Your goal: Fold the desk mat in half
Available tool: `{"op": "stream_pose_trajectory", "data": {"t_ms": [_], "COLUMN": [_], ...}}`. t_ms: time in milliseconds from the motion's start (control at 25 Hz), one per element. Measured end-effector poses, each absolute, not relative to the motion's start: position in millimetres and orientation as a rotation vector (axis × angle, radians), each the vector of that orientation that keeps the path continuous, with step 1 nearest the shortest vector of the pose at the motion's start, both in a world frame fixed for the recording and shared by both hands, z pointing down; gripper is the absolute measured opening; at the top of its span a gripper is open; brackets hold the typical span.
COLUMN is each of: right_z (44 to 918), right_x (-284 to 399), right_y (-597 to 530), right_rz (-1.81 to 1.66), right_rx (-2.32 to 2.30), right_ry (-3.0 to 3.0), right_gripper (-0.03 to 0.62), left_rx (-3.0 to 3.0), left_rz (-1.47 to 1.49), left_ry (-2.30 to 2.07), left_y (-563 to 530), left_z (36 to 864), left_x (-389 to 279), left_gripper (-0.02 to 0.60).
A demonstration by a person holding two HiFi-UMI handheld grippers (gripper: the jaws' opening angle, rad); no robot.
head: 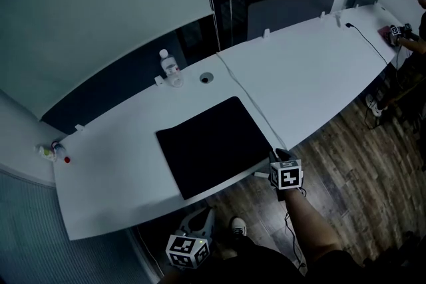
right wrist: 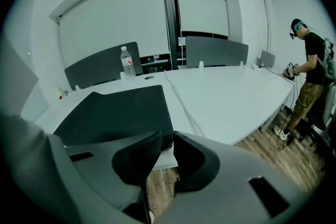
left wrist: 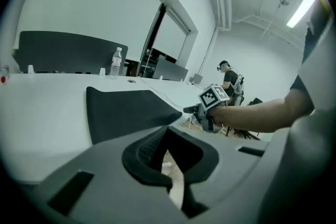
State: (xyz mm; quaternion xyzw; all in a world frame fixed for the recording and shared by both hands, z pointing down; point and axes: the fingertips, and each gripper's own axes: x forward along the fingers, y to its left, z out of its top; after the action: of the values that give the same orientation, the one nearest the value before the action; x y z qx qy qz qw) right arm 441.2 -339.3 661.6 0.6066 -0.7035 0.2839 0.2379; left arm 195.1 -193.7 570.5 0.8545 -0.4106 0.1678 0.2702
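Your long white desk curves across the room. The black desk mat lies flat and unfolded on it, with its near edge close along the desk's front edge. Your right gripper sits at the mat's near right corner. Its jaws stand a little apart and the pads press on nothing; the corner lies just beyond their tips. Your left gripper hangs below the desk's front edge, near the mat's near left corner, jaw tips together with nothing between them. 1 water bottle stands upright behind the mat, apart from it.
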Motion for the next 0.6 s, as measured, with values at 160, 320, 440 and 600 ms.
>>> {"op": "stream_pose_trajectory", "data": {"t_ms": [160,320,440,600], "right_z": [644.8,619.1,598.2,571.3], "right_x": [436.6,411.6,389.7,359.4], "right_y": [-324.8,-310.7,-293.7,-268.0], "right_rz": [0.784,0.8,0.851,0.878], "right_rx": [1.7,1.703,1.735,1.77], "right_ry": [-1.955,-2.05,-2.134,-2.195], "right_gripper": [0.034,0.024,0.023,0.024], "left_rx": [2.335,2.343,2.365,2.403], "left_rz": [0.443,0.432,0.429,0.423], "left_ry": [-1.099,-1.087,-1.081,-1.073], "left_y": [-188.1,-178.1,-168.1,-154.7], "left_z": [564.0,553.2,544.5,530.9], "left_x": [188.0,172.8,157.4,132.3], "left_gripper": [0.006,0.006,0.006,0.006]}}
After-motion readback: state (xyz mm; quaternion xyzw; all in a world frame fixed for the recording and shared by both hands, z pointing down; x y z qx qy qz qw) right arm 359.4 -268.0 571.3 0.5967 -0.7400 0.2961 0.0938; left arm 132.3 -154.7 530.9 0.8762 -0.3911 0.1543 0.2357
